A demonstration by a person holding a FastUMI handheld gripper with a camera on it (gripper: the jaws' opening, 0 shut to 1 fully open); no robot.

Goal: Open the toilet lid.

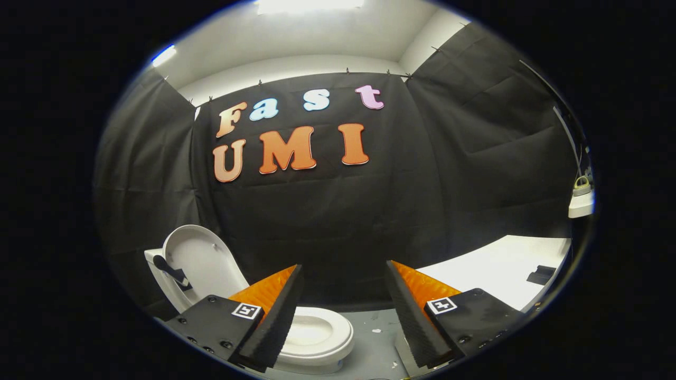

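A small white toilet (317, 338) stands on the grey floor, below and behind my left finger. Its lid (203, 261) is raised upright, leaning back against the white tank (154, 259), and the seat ring and bowl lie exposed. A dark handle-like piece (170, 270) sticks out from the lid's left edge. My gripper (343, 287) is open, fingers spread wide with nothing between them, held above and to the right of the bowl. The left finger (274, 322) covers part of the seat.
A white table top (496, 269) lies beyond the right finger, with a small dark object (541, 274) on it. Black cloth walls close in the booth on all sides. A white fixture (581, 203) sticks out from the right wall.
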